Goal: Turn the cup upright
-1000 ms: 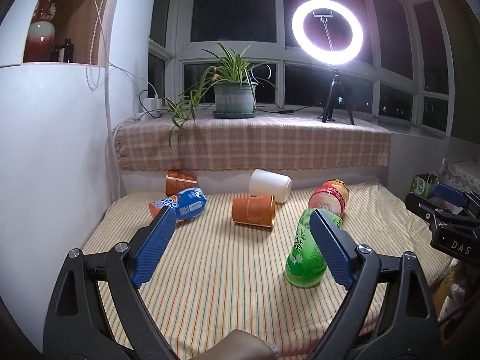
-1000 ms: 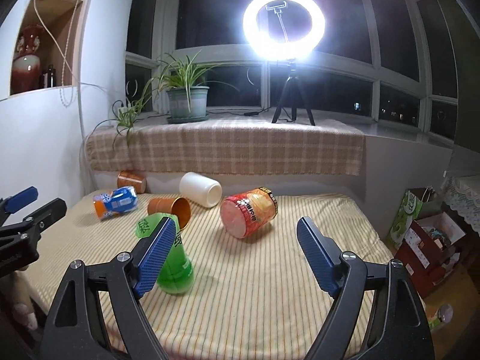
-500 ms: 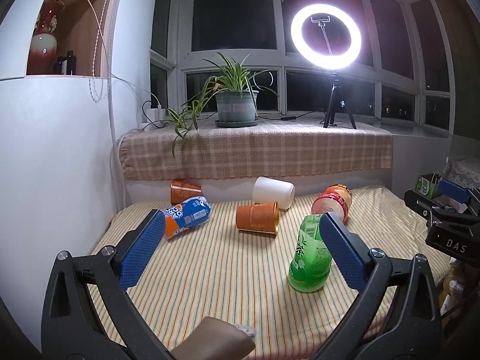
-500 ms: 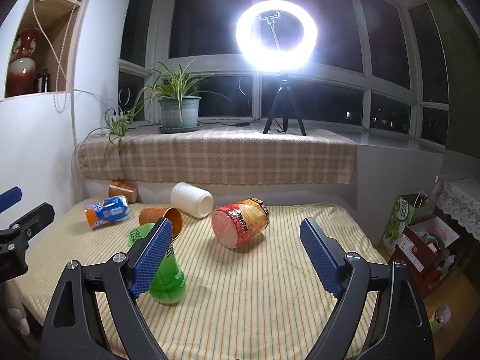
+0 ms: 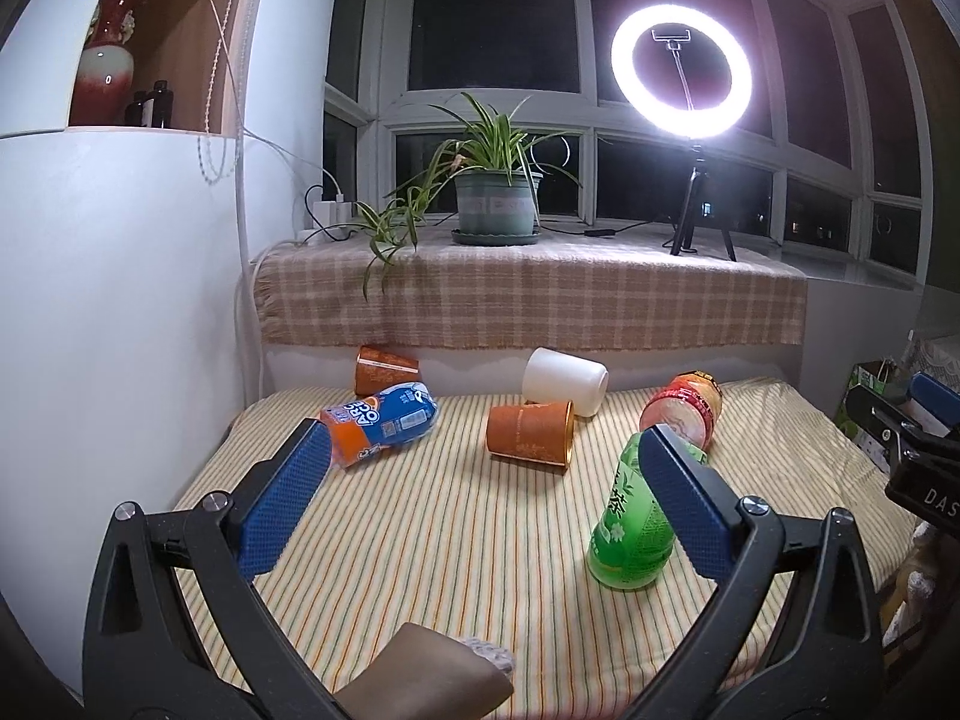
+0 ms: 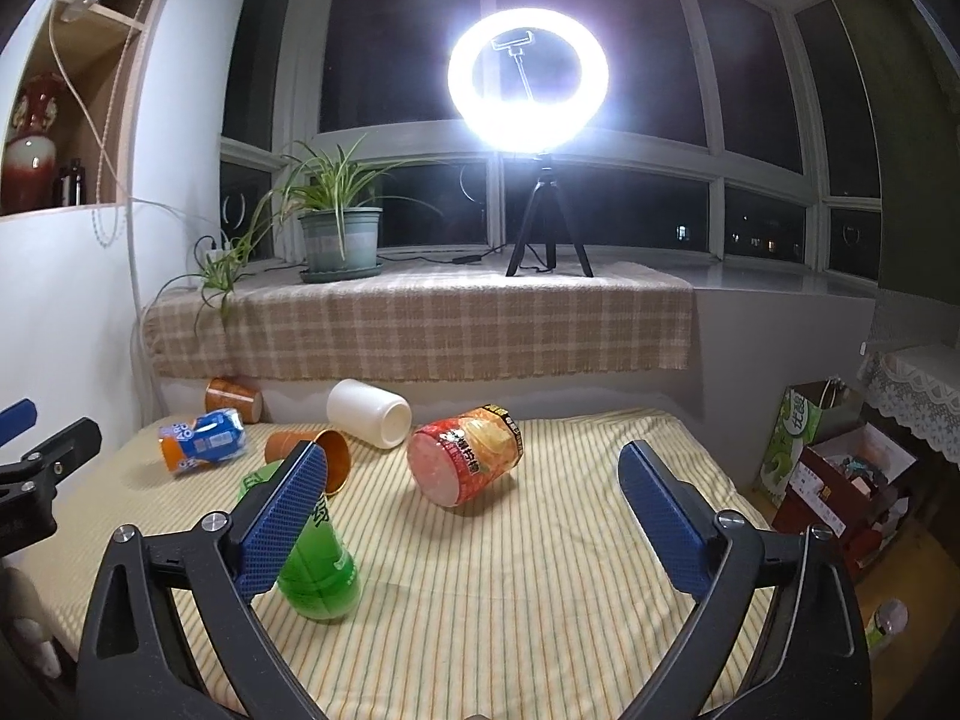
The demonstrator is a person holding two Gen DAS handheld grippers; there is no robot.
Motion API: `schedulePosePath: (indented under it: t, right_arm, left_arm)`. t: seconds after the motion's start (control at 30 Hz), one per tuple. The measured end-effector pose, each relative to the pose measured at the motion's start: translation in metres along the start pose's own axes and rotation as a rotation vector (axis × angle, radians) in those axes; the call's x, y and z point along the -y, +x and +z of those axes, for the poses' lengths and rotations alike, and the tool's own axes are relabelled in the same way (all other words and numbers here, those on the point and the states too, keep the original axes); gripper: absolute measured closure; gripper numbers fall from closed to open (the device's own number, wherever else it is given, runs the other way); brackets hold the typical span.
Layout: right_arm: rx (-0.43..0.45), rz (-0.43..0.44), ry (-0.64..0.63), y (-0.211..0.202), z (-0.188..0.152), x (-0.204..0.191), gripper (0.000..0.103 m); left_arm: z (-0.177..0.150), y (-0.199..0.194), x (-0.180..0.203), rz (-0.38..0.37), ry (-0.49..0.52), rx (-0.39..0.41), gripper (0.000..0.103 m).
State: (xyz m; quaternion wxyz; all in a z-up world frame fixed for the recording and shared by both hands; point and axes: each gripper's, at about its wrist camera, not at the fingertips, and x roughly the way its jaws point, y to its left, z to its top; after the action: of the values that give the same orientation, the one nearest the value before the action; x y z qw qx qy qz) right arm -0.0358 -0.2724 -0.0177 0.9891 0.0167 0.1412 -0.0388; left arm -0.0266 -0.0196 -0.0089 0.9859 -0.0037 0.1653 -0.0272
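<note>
We have drawn both tongs back from the table [image 5: 420, 540] over the last second: the cups look smaller and sit further off than before, and more of the striped cloth shows near us. Nothing on the table has moved in that time. We judge this a pause to choose a target, with no flip begun.

The left gripper [image 5: 480, 504] hangs wide open and holds nothing; the right gripper [image 6: 474, 516] is the same, wide open and empty.

Going by size, the green cup [image 5: 630, 528] stands mouth down, nearest to us and right of centre in the left view. The red tub [image 6: 465, 459] lies on its side in the middle of the right view, its sealed end turned towards us. The white cup [image 5: 564, 381] lies on its side at the far edge, just behind the orange cup [image 5: 528, 435], which also lies on its side; the two look to touch. The blue can [image 5: 378, 423] lies far left, with a second orange cup [image 5: 384, 369] behind it against the wall.

From the right gripper the red tub lies clear ahead. The green cup stands just by its left finger and could be knocked in a reach for the orange cup. A brown thing [image 5: 420, 678] at the near edge we cannot identify.
</note>
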Motion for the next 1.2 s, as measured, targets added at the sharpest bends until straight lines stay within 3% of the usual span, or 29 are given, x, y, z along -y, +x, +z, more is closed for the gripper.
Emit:
schedulePosePath:
  t: [1.2]
  right_arm:
    - [-0.014, -0.005, 0.009, 0.0025, -0.0020, 0.0018, 0.004]
  left_arm:
    - [0.0076, -0.0036, -0.0023, 0.008, -0.002, 0.020, 0.000]
